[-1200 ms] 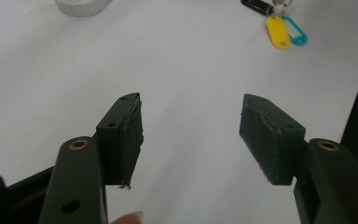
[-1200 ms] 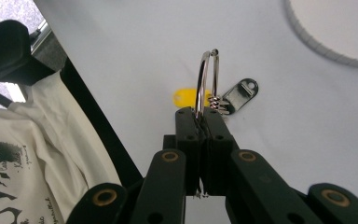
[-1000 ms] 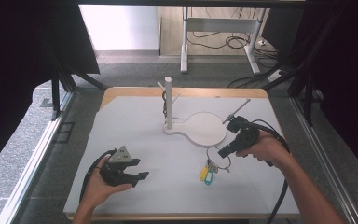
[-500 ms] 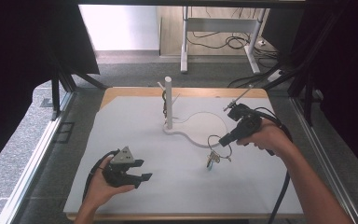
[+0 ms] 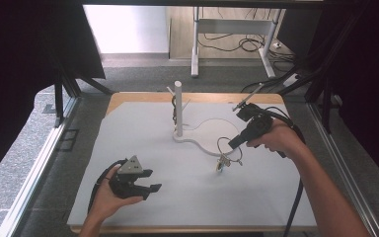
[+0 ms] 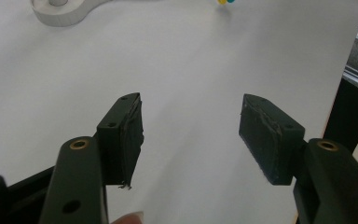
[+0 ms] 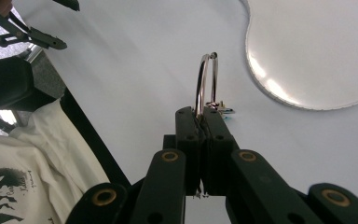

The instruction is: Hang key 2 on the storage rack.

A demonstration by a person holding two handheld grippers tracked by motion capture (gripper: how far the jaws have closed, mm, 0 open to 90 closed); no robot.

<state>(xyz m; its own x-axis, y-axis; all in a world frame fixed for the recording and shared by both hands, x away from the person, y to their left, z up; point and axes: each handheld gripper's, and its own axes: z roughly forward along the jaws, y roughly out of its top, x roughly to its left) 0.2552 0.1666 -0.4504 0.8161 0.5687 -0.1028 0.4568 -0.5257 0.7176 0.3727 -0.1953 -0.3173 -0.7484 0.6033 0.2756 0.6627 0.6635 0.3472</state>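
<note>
The right gripper (image 7: 200,119), jaws pinched tight on a metal key ring (image 7: 205,79) lifted above the white mat (image 5: 143,148) near the peg stand (image 5: 178,106), could let it twist free, while the left gripper (image 6: 191,135) gapes empty.

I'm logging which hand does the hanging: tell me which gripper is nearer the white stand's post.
Right. The right gripper, shut on the key ring, sits just right of the white stand, over its base. The left gripper rests open near the table's front left, farther away.
</note>
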